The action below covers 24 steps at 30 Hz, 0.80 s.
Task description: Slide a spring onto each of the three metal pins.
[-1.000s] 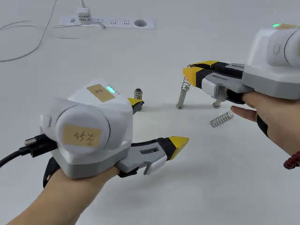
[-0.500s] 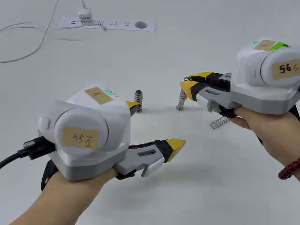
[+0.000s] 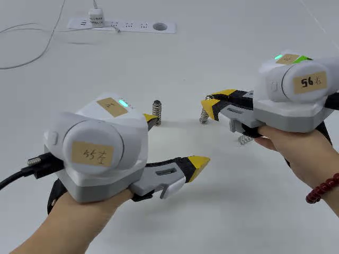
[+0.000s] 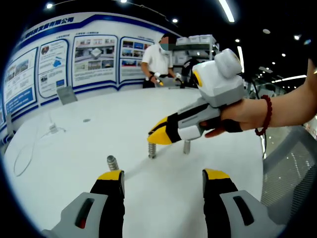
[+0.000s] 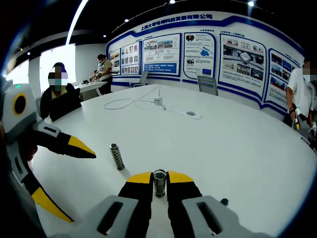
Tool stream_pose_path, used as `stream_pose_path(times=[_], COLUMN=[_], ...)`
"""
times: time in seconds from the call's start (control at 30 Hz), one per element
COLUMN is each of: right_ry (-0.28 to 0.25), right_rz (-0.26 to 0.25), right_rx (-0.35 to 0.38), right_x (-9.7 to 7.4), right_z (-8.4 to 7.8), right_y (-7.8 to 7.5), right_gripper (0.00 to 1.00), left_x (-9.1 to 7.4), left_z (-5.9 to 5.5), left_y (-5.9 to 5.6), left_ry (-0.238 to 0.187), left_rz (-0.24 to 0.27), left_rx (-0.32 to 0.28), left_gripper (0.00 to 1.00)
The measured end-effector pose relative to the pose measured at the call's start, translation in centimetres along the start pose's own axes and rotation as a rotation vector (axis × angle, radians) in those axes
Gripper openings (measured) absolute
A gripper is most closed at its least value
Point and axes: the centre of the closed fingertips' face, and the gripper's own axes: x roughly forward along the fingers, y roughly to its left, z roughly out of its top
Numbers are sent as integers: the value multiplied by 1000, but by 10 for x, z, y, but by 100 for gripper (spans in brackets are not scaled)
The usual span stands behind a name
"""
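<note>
Right gripper [image 5: 159, 186] clamps an upright spring [image 5: 159, 179] at lower centre, pin [image 3: 203, 119] directly below; left gripper [image 4: 163, 174] gapes, farther off.

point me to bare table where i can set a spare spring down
Widest free patch: the table between the power strip and the sprung pin. Also bare: the near stretch right of the open left gripper. Crowded: around that pin, the right gripper shut on a spring, and the loose spring.

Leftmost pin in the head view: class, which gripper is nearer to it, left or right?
Left. The left gripper has one jaw tip right beside the leftmost pin; the right gripper is farther off to the right, shut on a spring.
</note>
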Motion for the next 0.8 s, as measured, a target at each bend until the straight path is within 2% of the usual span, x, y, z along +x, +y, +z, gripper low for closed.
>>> stream_pose_path(times=[0.37,0.67,0.8], right_ry=[29,28,29], right_rz=[4,3,3], right_rx=[9,20,32], right_x=[3,3,2], right_z=[-8,-9,-9], right_y=[1,1,1], right_gripper=[12,12,18], left_x=[0,0,0], left_z=[-2,-1,-1], left_y=[2,2,2], left_ry=[5,4,5], left_rz=[2,3,3], left_rx=[-1,-2,-2], left_gripper=[65,64,64])
